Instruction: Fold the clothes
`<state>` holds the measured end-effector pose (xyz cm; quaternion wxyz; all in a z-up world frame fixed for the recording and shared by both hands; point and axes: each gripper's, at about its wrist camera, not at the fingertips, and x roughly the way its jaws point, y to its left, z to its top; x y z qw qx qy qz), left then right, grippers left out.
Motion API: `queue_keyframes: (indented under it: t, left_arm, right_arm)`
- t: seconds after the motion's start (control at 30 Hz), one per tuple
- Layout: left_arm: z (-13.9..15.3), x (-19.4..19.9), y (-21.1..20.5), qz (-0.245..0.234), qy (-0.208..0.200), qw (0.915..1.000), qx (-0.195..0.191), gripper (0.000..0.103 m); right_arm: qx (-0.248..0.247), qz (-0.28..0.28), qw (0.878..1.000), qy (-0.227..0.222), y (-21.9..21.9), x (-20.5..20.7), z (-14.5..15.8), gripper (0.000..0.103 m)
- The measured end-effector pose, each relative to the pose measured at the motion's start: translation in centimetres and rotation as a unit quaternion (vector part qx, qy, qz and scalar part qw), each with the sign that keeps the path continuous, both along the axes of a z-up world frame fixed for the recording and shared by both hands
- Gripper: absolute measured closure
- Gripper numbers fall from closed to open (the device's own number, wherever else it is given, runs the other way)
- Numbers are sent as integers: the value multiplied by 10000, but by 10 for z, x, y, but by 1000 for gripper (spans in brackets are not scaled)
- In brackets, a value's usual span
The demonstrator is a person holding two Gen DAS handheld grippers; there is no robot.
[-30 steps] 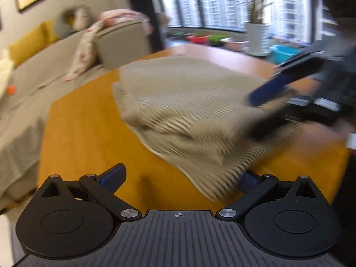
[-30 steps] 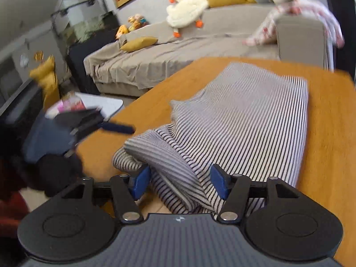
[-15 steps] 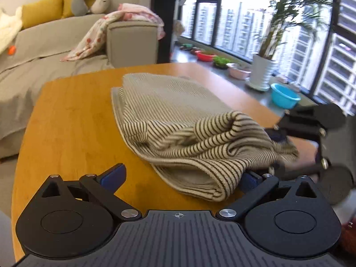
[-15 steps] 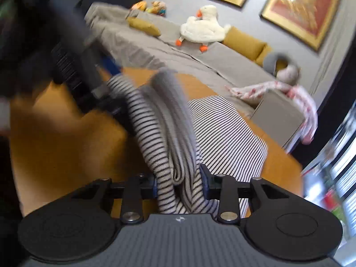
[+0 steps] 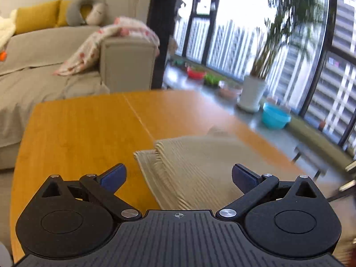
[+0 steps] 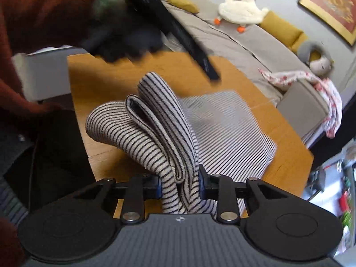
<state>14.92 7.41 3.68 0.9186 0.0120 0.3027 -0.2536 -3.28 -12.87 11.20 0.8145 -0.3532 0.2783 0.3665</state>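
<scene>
Right gripper (image 6: pixel 179 185) clamped on a bunched fold of the striped garment (image 6: pixel 160 133); jaws closing, cloth squeezed tight between both pads. Fold rising ahead of the jaws in looped ridges, lifted off the tabletop (image 6: pixel 93 82); rest of the garment lying flat and blurred beyond and to the right of the jaws. Left gripper (image 5: pixel 179 174) released, jaws spread wide, blue pads (image 5: pixel 113 174) touching nothing. Seen from the left wrist, garment (image 5: pixel 195 166) flat on the tabletop (image 5: pixel 84 129) just beyond and below the jaws, stacked layer edges nearer the left pad, cloth reaching towards the right pad but not pinched. Layer count not clear through blur. In the right wrist view, left gripper a dark blurred shape (image 6: pixel 191 46) above and beyond the lifted fold, carried by a hand in a rust-red sleeve (image 6: pixel 42 15) at upper left. White box (image 6: pixel 42 73) left of the jaws at the tabletop edge. Grey sofa (image 6: pixel 227 42) far beyond, with plush duck (image 6: pixel 240 9), yellow cushion (image 6: pixel 280 29) and floral blanket (image 6: pixel 320 86) draped over its arm. Left wrist view beyond the tabletop: white plant pot (image 5: pixel 252 93), blue bowl (image 5: pixel 276 115), big windows.
</scene>
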Motion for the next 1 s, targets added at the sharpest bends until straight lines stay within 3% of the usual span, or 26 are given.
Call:
queue_keyframes:
  t: [0.1,0.17,0.3,0.47,0.53,0.63,0.7,0.77,0.87,1.0]
  left_arm:
    - [-19,30,-6,40,119,9989,460,10]
    - [-29,43,-3,-143,291,9983,484,13]
    - [-40,55,7,-521,532,9968,298,12]
    - [-45,59,24,-703,761,9946,-38,12]
    - [-42,59,35,-588,772,9952,-116,12]
    - [-28,51,54,-359,629,9967,-358,8]
    - [-14,46,62,-274,462,9968,-590,8]
    - [3,41,66,-259,251,9957,-850,7]
    - [25,28,51,-628,-79,9932,-977,6]
    - [22,19,7,-972,-220,9948,-225,5]
  right_arm:
    - [-111,378,9992,-16,-1,5,41,76]
    - [-116,634,9979,-3,-1,17,72,76]
    - [301,816,9957,304,0,83,99,76]
    - [460,597,9889,1277,11,206,42,72]
    - [444,462,9865,1509,8,224,10,69]
    - [1076,316,9765,1841,-9,242,4,62]
    - [1259,204,9748,1831,-19,239,3,59]
    - [1396,47,9747,1743,-27,236,2,48]
    - [1473,-258,9778,1467,-34,223,5,29]
    - [1715,-684,9754,1203,-43,224,12,10]
